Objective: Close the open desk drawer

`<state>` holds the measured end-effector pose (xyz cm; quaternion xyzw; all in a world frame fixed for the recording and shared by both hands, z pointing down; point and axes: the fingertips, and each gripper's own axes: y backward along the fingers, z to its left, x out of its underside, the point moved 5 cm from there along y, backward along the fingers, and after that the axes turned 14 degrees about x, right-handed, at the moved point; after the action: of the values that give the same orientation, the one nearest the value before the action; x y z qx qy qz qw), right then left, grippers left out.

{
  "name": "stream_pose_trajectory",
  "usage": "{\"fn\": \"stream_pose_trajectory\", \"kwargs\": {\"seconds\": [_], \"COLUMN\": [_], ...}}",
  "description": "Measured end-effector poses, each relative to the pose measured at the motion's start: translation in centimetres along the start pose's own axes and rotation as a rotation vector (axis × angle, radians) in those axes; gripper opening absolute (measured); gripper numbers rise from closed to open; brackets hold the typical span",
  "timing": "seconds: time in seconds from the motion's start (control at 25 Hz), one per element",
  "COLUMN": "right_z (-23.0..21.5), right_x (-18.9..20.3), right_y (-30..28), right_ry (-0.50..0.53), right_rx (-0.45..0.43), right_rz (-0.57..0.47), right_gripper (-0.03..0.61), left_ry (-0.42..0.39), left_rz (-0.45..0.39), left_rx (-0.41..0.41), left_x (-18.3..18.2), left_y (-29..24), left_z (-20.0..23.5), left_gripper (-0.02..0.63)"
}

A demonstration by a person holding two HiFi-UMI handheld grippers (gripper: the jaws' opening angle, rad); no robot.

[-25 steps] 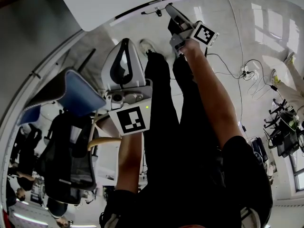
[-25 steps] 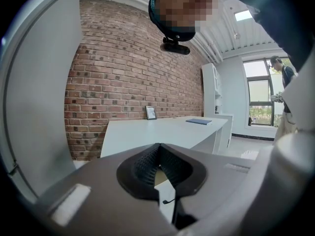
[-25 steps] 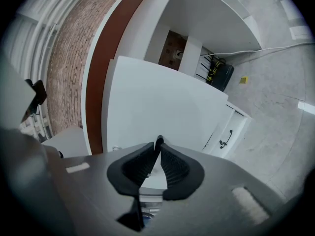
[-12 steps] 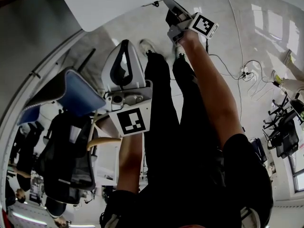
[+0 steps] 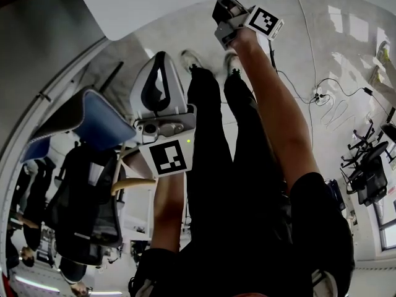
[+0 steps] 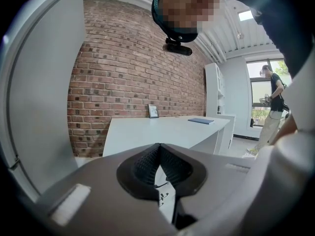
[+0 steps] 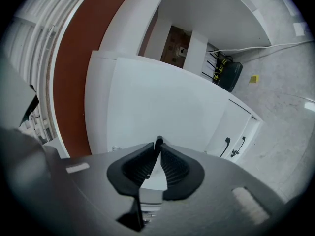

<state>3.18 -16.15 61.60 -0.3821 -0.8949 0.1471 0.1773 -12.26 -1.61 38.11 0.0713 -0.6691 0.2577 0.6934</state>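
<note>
Left tongs (image 6: 159, 149): closed, empty | Right tongs (image 7: 157, 146): pinched on small dark handle (image 7: 158, 140) at their tips | Drawer front (image 7: 162, 107): white, at right tongs' 12 o'clock, well apart from left tongs

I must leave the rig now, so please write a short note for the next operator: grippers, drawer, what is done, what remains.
Left gripper: shut, empty, held back.
Right gripper: stretched out to the desk, shut on a small dark part, apparently the drawer handle, at the white drawer front.
Done: the head view shows no open gap under the desk edge.
To do: check that it is flush, then release.
</note>
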Motion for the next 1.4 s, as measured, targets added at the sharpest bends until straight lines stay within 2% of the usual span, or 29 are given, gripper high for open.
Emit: {"fn": "stream_pose_trajectory", "kwargs": {"seconds": [0.4,1.0,1.16,1.4], "right_z": [-0.2,0.2,-0.1,-0.5], "right_x": [-0.7,-1.1,-1.1,-0.7], "right_y": [-1.8,-2.8,-2.4,-2.0], "right_ry": [-0.033,-0.025,0.031,0.043], "right_rx": [0.021,-0.015,0.005,0.042], "right_rz": [-0.004,-0.039,-0.031,-0.009], "right_gripper": [0.044,0.048,0.061,0.074], "left_ry": [0.011,-0.009,-0.016,-0.014], "left_rz": [0.023,0.011,0.001,-0.017], "left_rx": [0.019,0.005,0.008,-0.016], "left_x": [0.4,-0.2,-0.6,-1.3], "left_y": [0.0,1.4,2.1,2.2], "left_z": [-1.0,-0.4,-1.1,-1.1], "left_gripper": [0.017,0.017,0.017,0.017]}}
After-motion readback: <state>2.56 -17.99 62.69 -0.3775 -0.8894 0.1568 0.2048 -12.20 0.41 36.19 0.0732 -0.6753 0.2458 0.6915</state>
